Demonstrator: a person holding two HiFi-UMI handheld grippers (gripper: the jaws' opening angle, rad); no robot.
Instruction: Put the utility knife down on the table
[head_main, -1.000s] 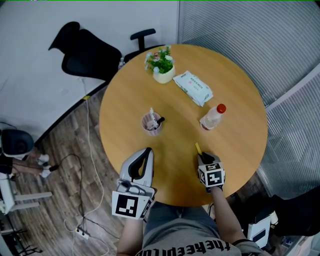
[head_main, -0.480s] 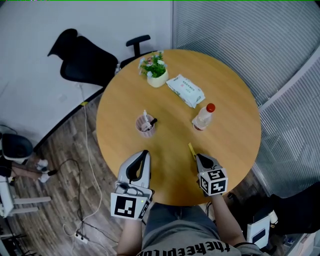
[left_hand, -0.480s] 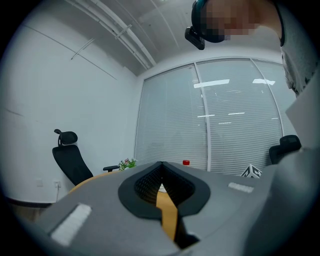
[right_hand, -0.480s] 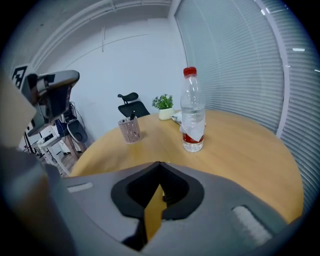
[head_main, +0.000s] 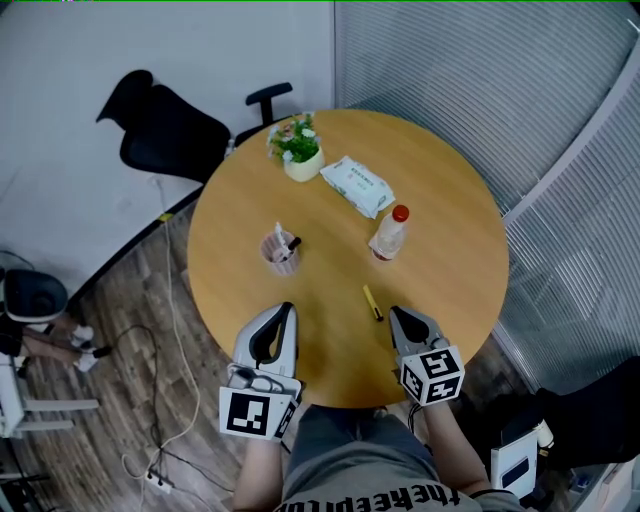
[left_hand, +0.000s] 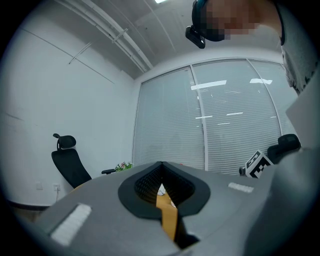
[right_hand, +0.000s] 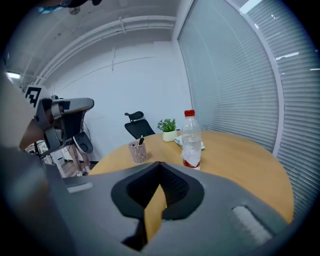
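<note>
The utility knife (head_main: 372, 302), yellow with a dark end, lies flat on the round wooden table (head_main: 450, 250), in front of the bottle. My right gripper (head_main: 398, 313) sits just right of and behind it, apart from it, jaws shut and empty. In the right gripper view the gripper (right_hand: 160, 166) blocks any sight of the knife. My left gripper (head_main: 287, 309) rests at the table's near left, jaws shut with nothing in them; its own view shows the gripper (left_hand: 161, 166) with its tips meeting.
A pen cup (head_main: 280, 250), a red-capped bottle (head_main: 389, 233), a pack of wipes (head_main: 357, 186) and a potted plant (head_main: 296, 145) stand farther back on the table. A black office chair (head_main: 175, 135) is at the far left. Cables (head_main: 160, 400) run over the floor.
The right gripper held the knife over the table before; now the knife lies on the tabletop and the gripper has drawn back toward the person. The left gripper has hardly moved.
</note>
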